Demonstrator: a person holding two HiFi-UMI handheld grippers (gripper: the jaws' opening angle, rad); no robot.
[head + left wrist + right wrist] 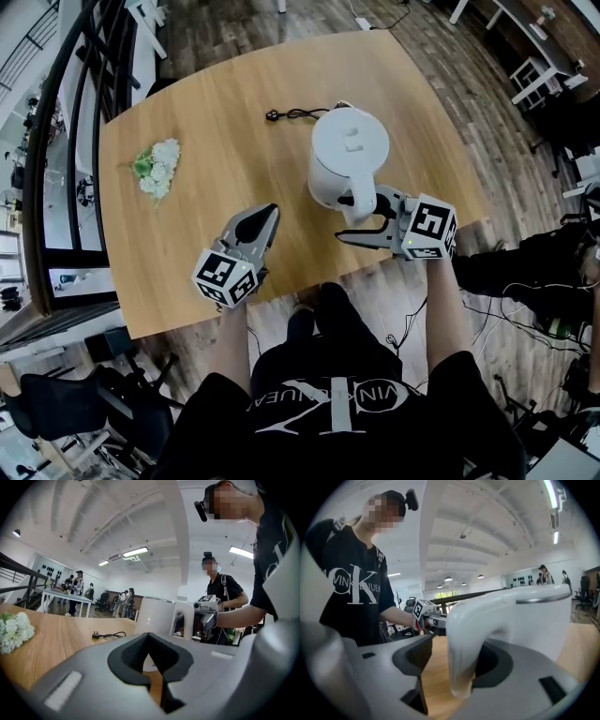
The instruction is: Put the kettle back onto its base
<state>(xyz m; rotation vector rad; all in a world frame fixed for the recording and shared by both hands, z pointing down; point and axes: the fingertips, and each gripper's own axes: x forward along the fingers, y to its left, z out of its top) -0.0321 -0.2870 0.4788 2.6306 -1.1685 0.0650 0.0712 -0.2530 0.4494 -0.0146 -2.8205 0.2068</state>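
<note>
The white kettle [349, 150] stands upright on the wooden surface [211, 131], toward the person's right. Its black cord [298, 113] runs from a plug lying on the wood to the kettle's foot. The base itself is hidden under the body in all 3 views, so I judge the kettle to be seated on it but cannot confirm that. The right hand-held gripper [360, 217] has its 2 jaws spread wide, with the kettle's handle [461, 639] standing between them. In the right gripper view, bare wood shows between the handle and the jaw on the picture's left. The other jaw lies close against or just behind the handle, so nothing is clamped. The left hand-held gripper [269, 216] sits low over the surface near the kettle, its jaws drawn together on nothing, well apart from the white flowers [157, 169] at the far left. The step in hand looks like a clean let-go. To do it well, draw the right hand-held gripper straight back along the line of its jaws, toward the person. Hold it level so that neither jaw catches the handle and twists or tips the kettle off its seat. Keep the jaws wide until both tips are clear of the handle. Then check that the kettle sits flat rather than perched on 1 edge. The left hand-held gripper could steady the body if the kettle rocks, but it probably need not.
</note>
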